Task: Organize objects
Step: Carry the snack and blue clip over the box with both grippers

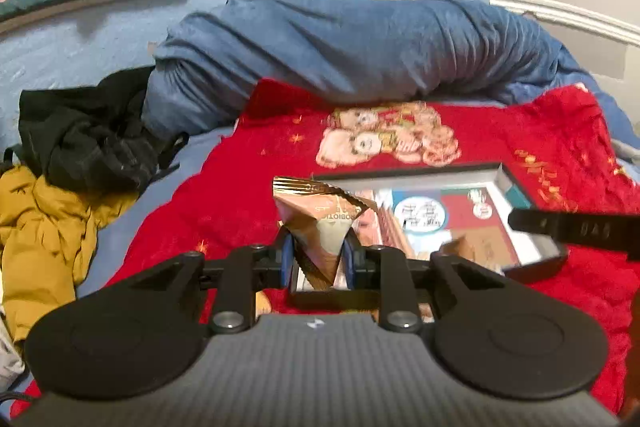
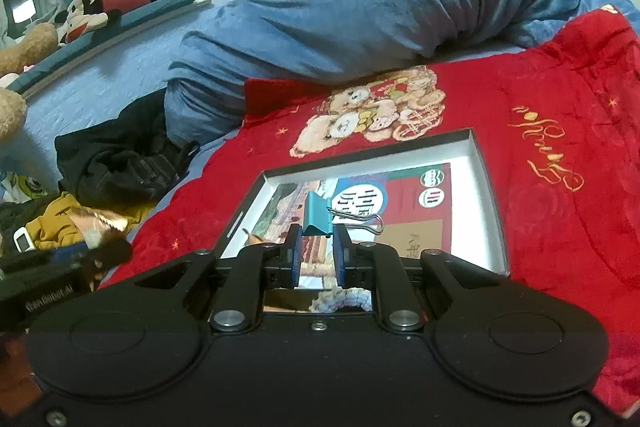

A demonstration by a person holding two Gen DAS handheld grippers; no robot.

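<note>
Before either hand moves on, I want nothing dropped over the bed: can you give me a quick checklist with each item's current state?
1. Left gripper shut on the gold snack packet: ok.
2. Right gripper shut on the teal binder clip: ok.
3. Clip's wire handles free of the fingers: ok.
4. Open box lies below both loads: ok.
5. Box sits flat on the red blanket: cannot tell.
6. Grippers apart from each other: ok.

Both wrist views, box (image 1: 516, 195) shared.
</note>
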